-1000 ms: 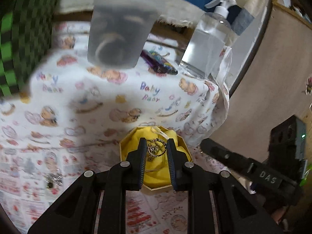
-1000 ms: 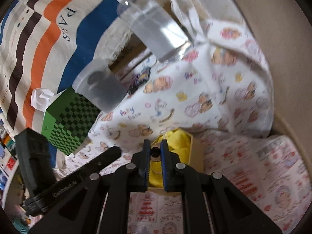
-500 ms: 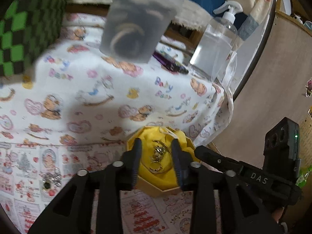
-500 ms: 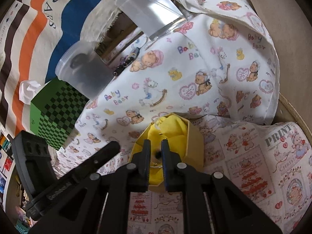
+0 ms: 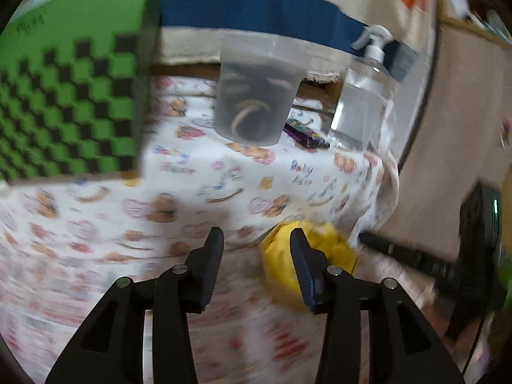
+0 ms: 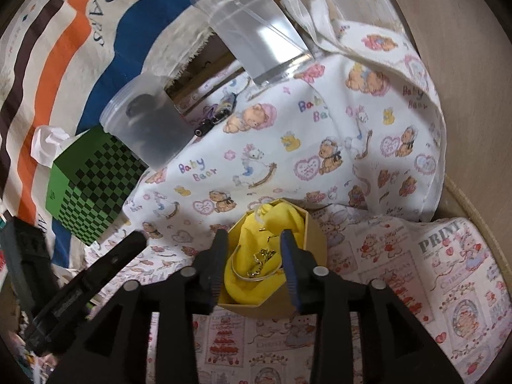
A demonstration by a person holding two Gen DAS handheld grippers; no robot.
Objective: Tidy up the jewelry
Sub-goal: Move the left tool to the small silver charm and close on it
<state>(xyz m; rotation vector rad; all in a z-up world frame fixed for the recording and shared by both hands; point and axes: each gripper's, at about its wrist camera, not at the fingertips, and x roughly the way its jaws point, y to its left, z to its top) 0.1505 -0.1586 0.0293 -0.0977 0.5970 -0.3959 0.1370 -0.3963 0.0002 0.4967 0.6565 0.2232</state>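
Observation:
A gold hexagonal box [image 6: 315, 240] with yellow lining stands on the printed cloth. Gold jewelry [image 6: 260, 260], a bangle and a charm piece, lies on the lining. My right gripper [image 6: 254, 249] is open, its fingers either side of the jewelry over the box, holding nothing. My left gripper [image 5: 256, 249] is open and empty, to the left of the box [image 5: 307, 252], in a blurred view. The left tool [image 6: 96, 275] shows at the lower left of the right wrist view; the right tool [image 5: 416, 256] shows at the right of the left wrist view.
A green checkered tissue box [image 6: 86, 188], a frosted plastic jar [image 6: 150, 128] with dark items inside, a clear pump bottle [image 5: 364, 102] and a purple patterned object [image 5: 304, 134] stand at the back of the cloth. A beige wall [image 6: 473, 64] closes the right side.
Both grippers opened. The right one was shut over the box and let the jewelry go onto the lining. The left gripper swung left off the box, blurring its view.

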